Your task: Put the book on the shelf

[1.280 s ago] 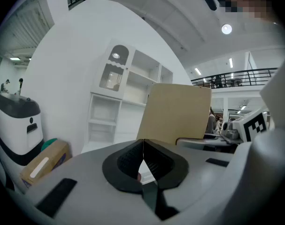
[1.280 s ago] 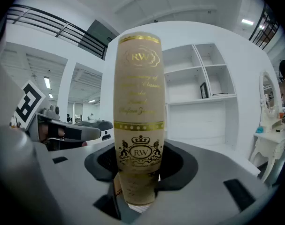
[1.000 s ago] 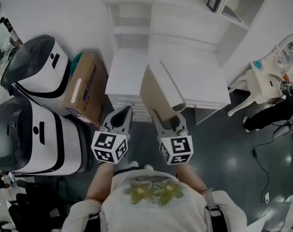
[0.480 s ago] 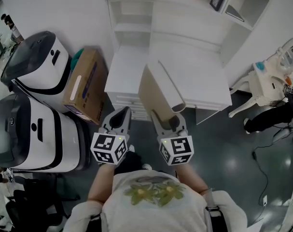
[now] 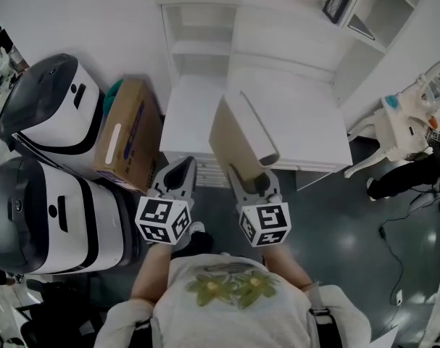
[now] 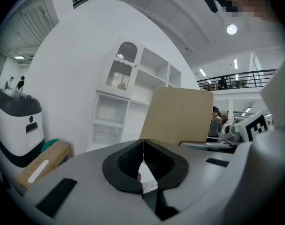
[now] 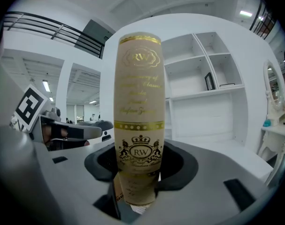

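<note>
A tan hardback book (image 5: pixel 238 140) with a gold-printed cream spine (image 7: pixel 138 116) stands upright in my right gripper (image 5: pixel 254 178), whose jaws are shut on its lower end. In the left gripper view the book's plain cover (image 6: pixel 176 116) shows to the right. My left gripper (image 5: pixel 179 174) is shut with nothing between its jaws, held beside the right one. The white shelf unit (image 5: pixel 205 27) stands ahead, its open compartments (image 7: pixel 212 83) showing behind the book; a small framed picture (image 5: pixel 335 4) sits in one.
A white desk surface (image 5: pixel 306 129) lies under and beyond the book. Two large white and black machines (image 5: pixel 46 172) and a cardboard box (image 5: pixel 129 133) stand at the left. A white chair (image 5: pixel 397 122) with small items is at the right. Dark floor (image 5: pixel 350 230) lies below.
Both grippers and the book have kept their pose. The view has shifted slightly, the shelf and desk drifting down and right in the head view.
</note>
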Tool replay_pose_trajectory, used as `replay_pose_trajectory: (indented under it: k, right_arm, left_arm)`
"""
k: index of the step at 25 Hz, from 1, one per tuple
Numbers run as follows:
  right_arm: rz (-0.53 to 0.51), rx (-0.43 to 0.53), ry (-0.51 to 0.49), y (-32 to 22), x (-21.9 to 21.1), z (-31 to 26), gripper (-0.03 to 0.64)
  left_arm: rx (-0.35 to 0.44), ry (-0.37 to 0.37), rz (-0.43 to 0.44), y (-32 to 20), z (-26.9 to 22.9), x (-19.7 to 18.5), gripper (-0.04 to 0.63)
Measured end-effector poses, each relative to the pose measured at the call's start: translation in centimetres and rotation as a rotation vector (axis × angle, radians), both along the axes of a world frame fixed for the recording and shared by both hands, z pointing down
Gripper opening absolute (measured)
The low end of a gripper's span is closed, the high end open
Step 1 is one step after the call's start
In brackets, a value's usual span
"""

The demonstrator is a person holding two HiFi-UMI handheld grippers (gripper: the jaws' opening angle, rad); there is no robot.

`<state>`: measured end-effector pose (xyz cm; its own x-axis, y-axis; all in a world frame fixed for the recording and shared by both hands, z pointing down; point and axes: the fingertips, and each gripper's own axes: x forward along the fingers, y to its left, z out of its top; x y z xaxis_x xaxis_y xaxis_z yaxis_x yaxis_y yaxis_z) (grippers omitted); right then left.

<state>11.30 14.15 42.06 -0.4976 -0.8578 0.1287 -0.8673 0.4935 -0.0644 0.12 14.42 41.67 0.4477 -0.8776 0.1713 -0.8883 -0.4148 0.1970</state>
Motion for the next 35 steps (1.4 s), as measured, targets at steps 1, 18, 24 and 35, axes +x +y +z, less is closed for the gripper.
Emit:
replay_pose_trajectory:
  k: [1, 18, 24, 35]
  right_arm:
    - [0.004, -0.001, 0.001, -0.6, -0.4, -0.1, 0.219]
    - [0.096, -0.019, 0.019, -8.4, -6.1, 0.5, 0.219]
    - [0.121, -0.030, 0.019, -9.9, -7.5, 1.2, 0.219]
    - [0.105, -0.049, 0.049, -14.7, -8.8, 2.5, 0.219]
  left_arm:
    - [0.003, 0.000, 0.006, -0.6, -0.2, -0.3, 0.029]
    - [-0.001, 0.023, 0.095, -8.3, 0.0, -5.6, 0.029]
    - [-0.024, 0.036, 0.129, -9.8, 1.3, -6.4, 0.029]
    - [-0.069, 0.049, 0.114, -13.6, 3.4, -7.7, 0.029]
